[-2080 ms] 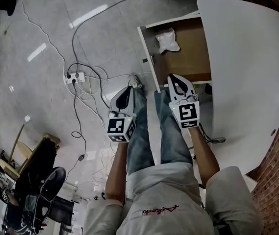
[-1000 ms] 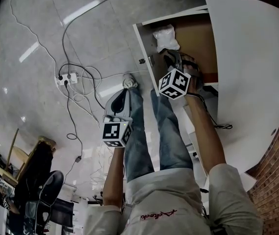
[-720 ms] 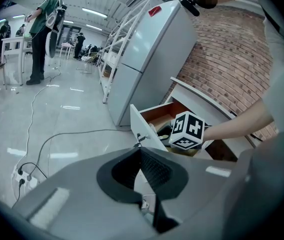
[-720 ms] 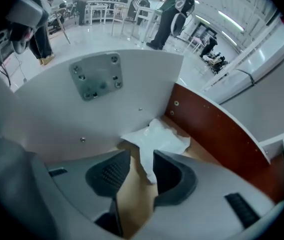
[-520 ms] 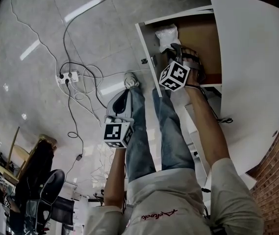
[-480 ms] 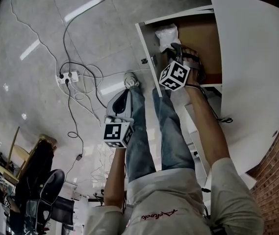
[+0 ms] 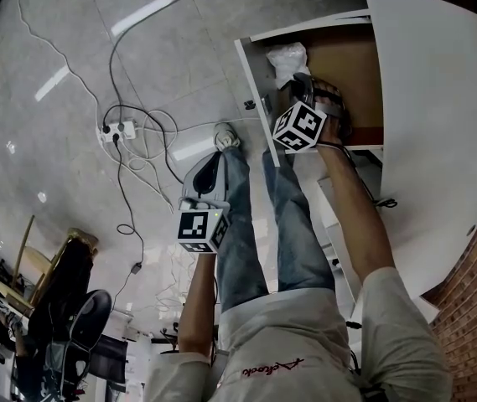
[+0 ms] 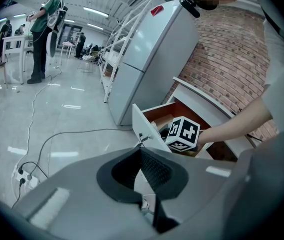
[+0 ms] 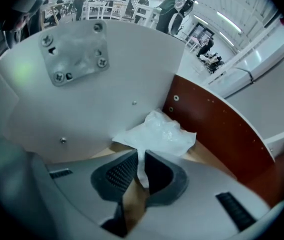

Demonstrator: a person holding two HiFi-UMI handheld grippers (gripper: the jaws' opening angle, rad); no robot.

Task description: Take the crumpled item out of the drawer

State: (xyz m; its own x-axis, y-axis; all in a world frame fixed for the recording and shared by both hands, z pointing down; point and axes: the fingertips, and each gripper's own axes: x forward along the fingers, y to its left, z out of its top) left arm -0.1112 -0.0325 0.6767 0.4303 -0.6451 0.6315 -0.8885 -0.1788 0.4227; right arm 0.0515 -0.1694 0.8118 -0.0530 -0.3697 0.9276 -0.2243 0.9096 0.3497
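- Crumpled item [image 9: 157,133] is lying in the drawer [image 9: 220,118], just beyond my right gripper [image 9: 141,160] fingertips, with one flap running down between them.
- I am reading the right jaws, just now closing, as pinching that flap.
- My left gripper [image 8: 142,156] is hanging clear of the drawer, fingers together, empty.

the crumpled item [image 7: 287,57] lay in a front corner of the drawer [image 7: 251,74], which stuck out beneath the table [image 7: 439,124]; right gripper [image 7: 298,80] over it, left gripper [image 7: 212,161] outside.
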